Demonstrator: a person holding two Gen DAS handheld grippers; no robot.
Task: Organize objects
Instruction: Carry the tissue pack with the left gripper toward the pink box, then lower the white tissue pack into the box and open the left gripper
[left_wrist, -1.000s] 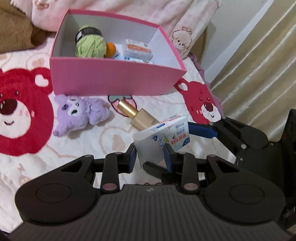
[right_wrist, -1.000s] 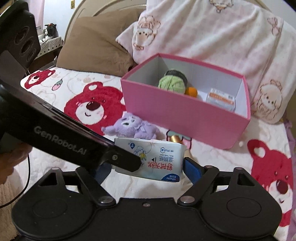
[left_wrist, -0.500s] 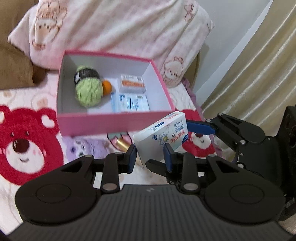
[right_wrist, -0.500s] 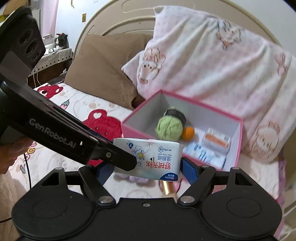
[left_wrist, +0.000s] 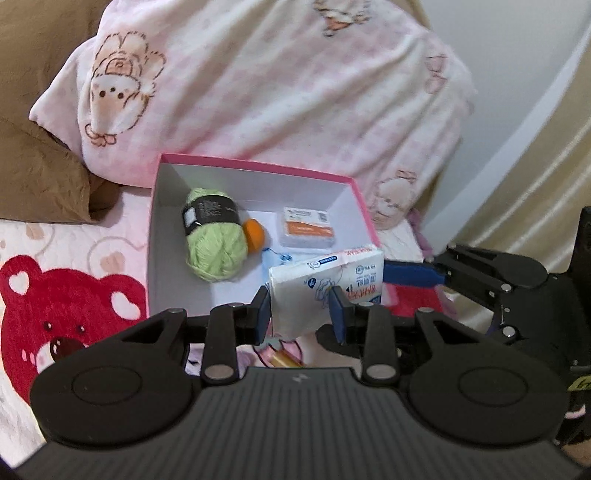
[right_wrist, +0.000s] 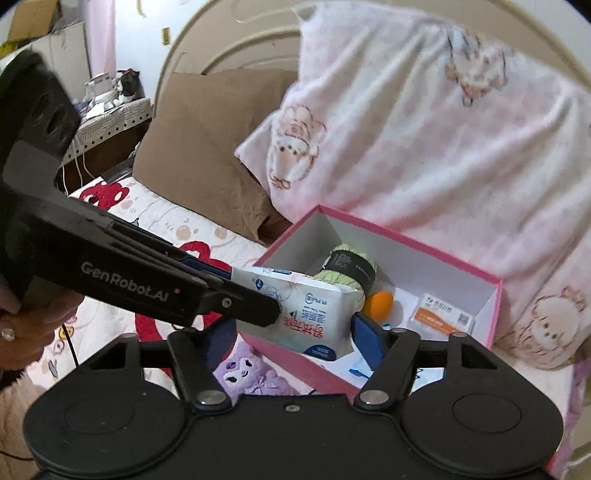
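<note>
A white wet-wipes pack (left_wrist: 325, 280) hangs in the air over the near right corner of the pink box (left_wrist: 255, 166). My left gripper (left_wrist: 300, 314) pinches the pack's lower edge, and its jaws are starting to open. My right gripper (right_wrist: 291, 341) spans the pack (right_wrist: 310, 314) lengthwise with its jaws closing, and the pack's right end is crumpled against the pad. One blue right finger (left_wrist: 406, 275) touches the pack's end. The left gripper's finger (right_wrist: 240, 310) crosses in front of the pack.
The pink box (right_wrist: 406, 236) holds a green yarn ball (left_wrist: 216, 247), an orange ball (left_wrist: 255, 230), an orange-labelled packet (left_wrist: 306, 227) and a blue-white packet. A purple plush (right_wrist: 251, 373) and a gold bottle (left_wrist: 284, 358) lie before it. Pillows rise behind. A hand (right_wrist: 22, 325) shows at left.
Both grippers have risen and moved toward the box with the pack, which now hangs over its near edge. The right jaws have narrowed onto the pack's ends.
</note>
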